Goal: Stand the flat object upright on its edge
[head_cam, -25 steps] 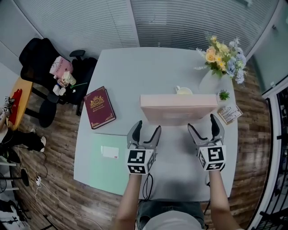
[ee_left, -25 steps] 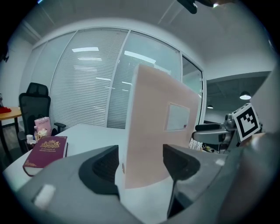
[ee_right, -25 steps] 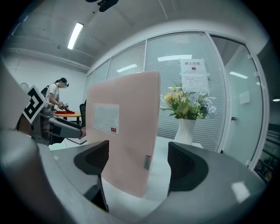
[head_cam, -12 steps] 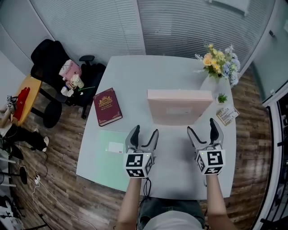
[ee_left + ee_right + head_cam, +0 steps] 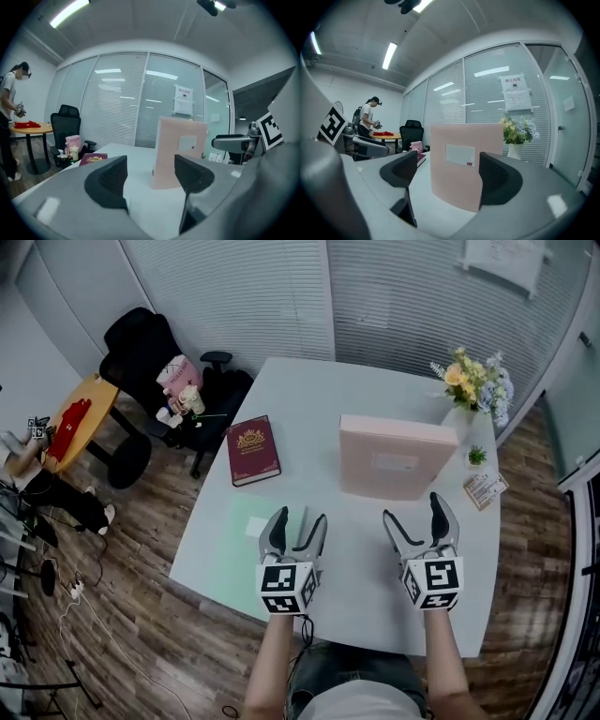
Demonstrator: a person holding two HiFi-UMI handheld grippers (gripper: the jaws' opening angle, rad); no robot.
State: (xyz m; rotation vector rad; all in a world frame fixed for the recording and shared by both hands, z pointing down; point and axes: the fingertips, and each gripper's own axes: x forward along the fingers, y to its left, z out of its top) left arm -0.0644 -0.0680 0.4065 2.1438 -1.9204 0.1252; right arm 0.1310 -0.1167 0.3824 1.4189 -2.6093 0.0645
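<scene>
Your left tongs [image 5: 151,176] are open, jaws spread with nothing between them. Your right tongs [image 5: 445,171] are the same: wide apart and empty. Both hover side by side over the near part of the table [image 5: 375,587], touching nothing, each carrying its cube of black-and-white square markers.

Just beyond the jaws, the pink folder [image 5: 394,460] stands upright on its bottom edge, right of the table's middle, with its broad face turned toward you. Both tongs look straight at it. As far as these views show, it stands on its own, clear of your jaws. I judge the task as good as done: the flat thing is on its edge and you have let go. All that seems left is to keep clear of it and see that it does not tip.

As for writing, the folder's face bears a white label [image 5: 459,154] with a small red mark at one lower corner, its print too small to read. To the left lies a dark red book [image 5: 253,448] with a gold crest and border, its title not legible. A paper notice [image 5: 514,91] hangs on the glass wall behind, and a printed card [image 5: 486,488] lies near the table's right edge; neither can be read.
</scene>
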